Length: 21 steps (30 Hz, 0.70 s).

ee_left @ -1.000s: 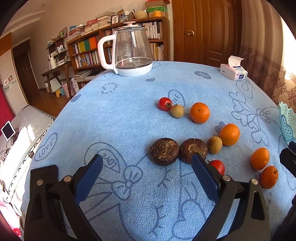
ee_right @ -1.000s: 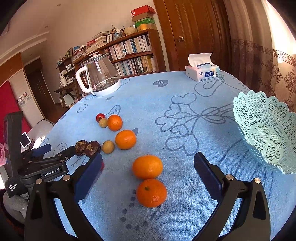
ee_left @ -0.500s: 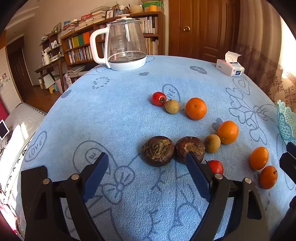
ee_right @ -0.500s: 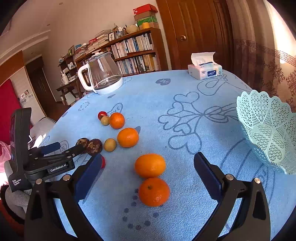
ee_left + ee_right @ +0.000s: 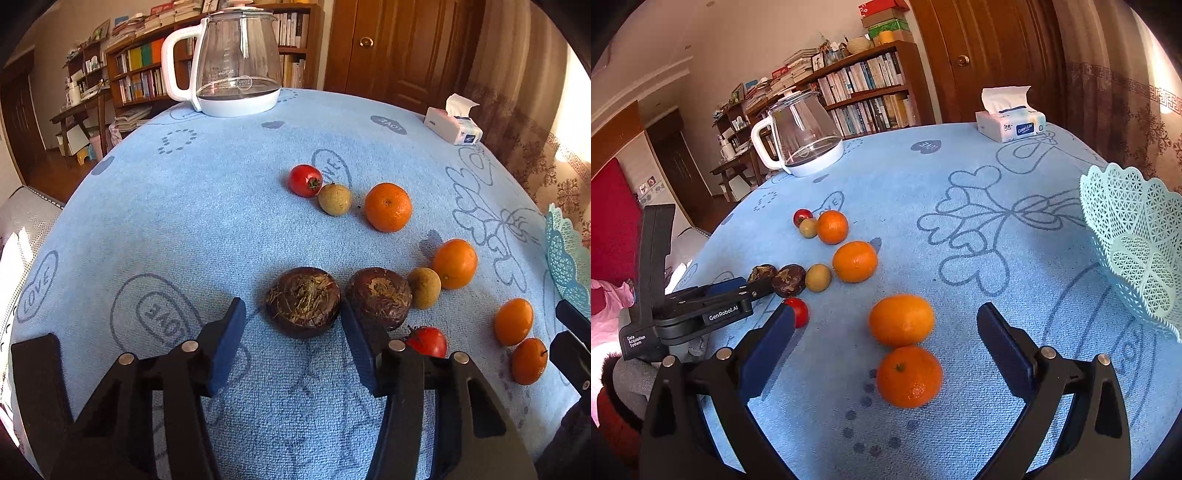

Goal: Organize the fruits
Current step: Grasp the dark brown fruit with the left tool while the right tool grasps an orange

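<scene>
Fruits lie scattered on a blue cloth. My left gripper (image 5: 291,332) is open, its fingers on either side of the left dark brown fruit (image 5: 303,301), just short of it; a second dark brown fruit (image 5: 380,295) sits beside the right finger. My right gripper (image 5: 886,350) is open and empty, with two oranges (image 5: 908,374) (image 5: 901,319) between and ahead of its fingers. More oranges (image 5: 388,206) (image 5: 455,263), two small tan fruits (image 5: 334,199), and two red tomatoes (image 5: 304,180) (image 5: 428,339) lie around. The left gripper shows in the right wrist view (image 5: 753,284).
A pale green lattice basket (image 5: 1137,236) stands at the right. A glass kettle (image 5: 236,59) and a tissue box (image 5: 452,125) stand at the far side. Bookshelves and a door lie behind the round table.
My left gripper has moved forward and down toward the left dark brown fruit, and its fingers have narrowed around it. My right gripper has barely moved.
</scene>
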{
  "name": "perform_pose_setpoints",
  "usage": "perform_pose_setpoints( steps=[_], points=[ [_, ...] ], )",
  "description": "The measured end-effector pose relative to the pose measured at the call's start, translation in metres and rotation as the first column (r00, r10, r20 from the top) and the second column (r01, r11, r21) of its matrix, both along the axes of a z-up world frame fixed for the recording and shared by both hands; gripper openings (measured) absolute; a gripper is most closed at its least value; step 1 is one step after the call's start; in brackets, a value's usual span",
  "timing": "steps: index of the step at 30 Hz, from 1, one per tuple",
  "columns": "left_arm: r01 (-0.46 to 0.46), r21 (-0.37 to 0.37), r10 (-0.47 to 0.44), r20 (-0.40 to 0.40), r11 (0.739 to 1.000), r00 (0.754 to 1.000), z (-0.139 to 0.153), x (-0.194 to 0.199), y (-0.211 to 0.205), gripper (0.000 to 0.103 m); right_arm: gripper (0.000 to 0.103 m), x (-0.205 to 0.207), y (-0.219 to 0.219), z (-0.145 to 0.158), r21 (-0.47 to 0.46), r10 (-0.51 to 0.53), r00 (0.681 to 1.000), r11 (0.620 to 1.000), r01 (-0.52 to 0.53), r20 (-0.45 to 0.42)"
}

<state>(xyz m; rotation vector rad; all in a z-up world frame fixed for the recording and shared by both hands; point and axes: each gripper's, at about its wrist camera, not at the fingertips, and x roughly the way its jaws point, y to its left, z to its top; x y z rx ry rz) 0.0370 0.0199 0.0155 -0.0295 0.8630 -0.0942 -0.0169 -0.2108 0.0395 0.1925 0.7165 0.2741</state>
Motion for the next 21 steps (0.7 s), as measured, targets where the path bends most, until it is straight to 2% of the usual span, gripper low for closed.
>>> perform_pose_setpoints(
  steps=[5, 9, 13, 21],
  points=[
    [0.008, 0.006, -0.008, -0.007, 1.000, 1.000, -0.004, 0.006, -0.004, 0.046, 0.098, 0.005, -0.003, 0.000, 0.001, -0.015, 1.000, 1.000, 0.015, -0.015],
    [0.010, 0.001, -0.010, 0.000, 1.000, 1.000, -0.004, 0.006, -0.004, 0.044, 0.082, 0.013, -0.005, -0.006, 0.012, -0.011, 0.998, 1.000, 0.012, -0.056],
    [0.009, -0.016, -0.009, 0.009, 1.000, 1.000, -0.002, 0.005, -0.001, 0.044, 0.074, 0.019, -0.006, -0.013, 0.025, -0.005, 0.996, 1.000, 0.008, -0.091],
    [-0.006, -0.040, 0.008, 0.061, 0.999, 0.998, 0.021, -0.004, 0.011, 0.044, 0.072, 0.020, -0.006, -0.014, 0.025, 0.004, 0.995, 1.000, -0.001, -0.097]
  ],
)
